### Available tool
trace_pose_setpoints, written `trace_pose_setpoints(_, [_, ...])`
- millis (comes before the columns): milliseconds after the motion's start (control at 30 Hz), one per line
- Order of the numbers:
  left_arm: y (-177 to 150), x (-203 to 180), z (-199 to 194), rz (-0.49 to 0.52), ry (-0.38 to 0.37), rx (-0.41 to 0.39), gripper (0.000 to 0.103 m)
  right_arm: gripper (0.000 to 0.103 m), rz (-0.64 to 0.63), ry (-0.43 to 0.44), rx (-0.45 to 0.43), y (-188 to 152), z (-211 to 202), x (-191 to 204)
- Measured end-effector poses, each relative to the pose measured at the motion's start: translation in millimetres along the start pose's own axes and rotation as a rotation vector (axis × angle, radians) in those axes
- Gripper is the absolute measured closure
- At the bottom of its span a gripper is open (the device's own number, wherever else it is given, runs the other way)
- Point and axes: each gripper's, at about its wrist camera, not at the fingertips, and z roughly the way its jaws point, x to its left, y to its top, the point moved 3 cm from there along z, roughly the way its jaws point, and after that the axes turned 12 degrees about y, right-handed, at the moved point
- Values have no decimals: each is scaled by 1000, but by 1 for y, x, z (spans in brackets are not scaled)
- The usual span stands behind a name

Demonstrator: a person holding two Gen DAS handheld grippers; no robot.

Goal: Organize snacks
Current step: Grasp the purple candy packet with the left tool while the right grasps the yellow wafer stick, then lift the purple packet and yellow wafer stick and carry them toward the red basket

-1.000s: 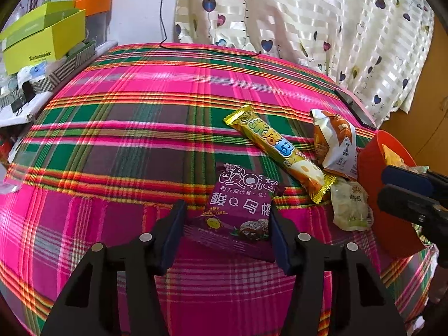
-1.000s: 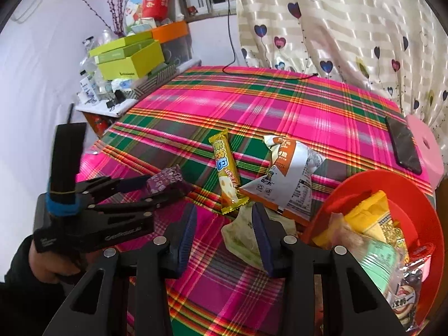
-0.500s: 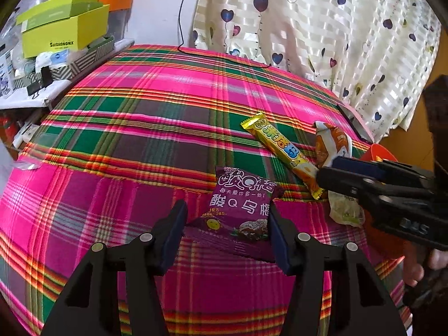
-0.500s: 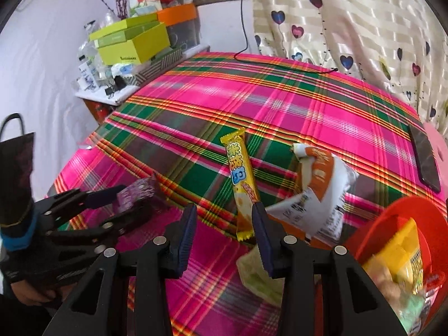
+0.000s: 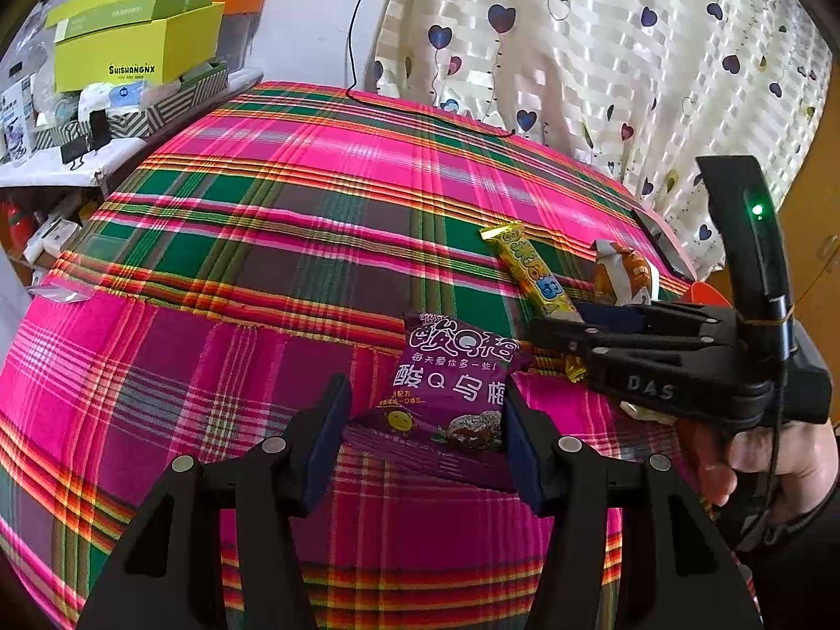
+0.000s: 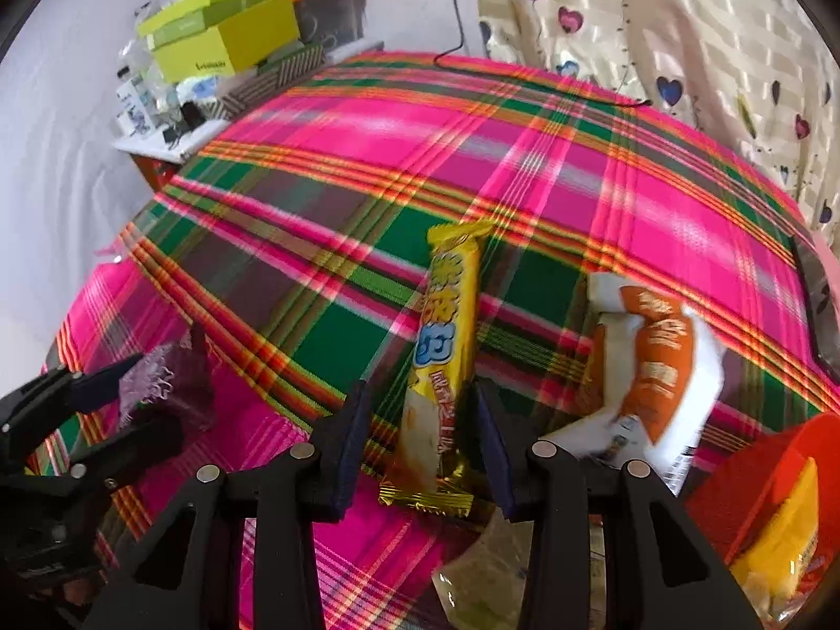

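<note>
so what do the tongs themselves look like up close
Both are matte black plastic. The left tongs have dark navy pads and silver rivets. The right tongs look the same; seen from the left camera, their body bears raised letters "DAS", a curved black mast with a green light and a thin black cable. A dark sleeve shows.

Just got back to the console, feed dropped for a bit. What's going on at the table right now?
A person is sorting snacks on a plaid tablecloth with two handheld grippers. The left gripper holds a purple snack packet between its fingers. The right gripper has its jaws around the near end of a long yellow snack bar; they have just been closing, but a gap shows on one side. An orange-and-white packet lies beside it, and a red bowl already holds some snacks.
</note>
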Motion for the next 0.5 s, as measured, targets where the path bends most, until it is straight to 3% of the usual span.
trace_pose_setpoints(133, [-1,1,0,-3,-2,2,47,81,-7,-12,-6,-2,2,1])
trace_pose_setpoints(500, [-1,1,-6,-3,0,-5,47,82,0,22,-49,-8,-12,7])
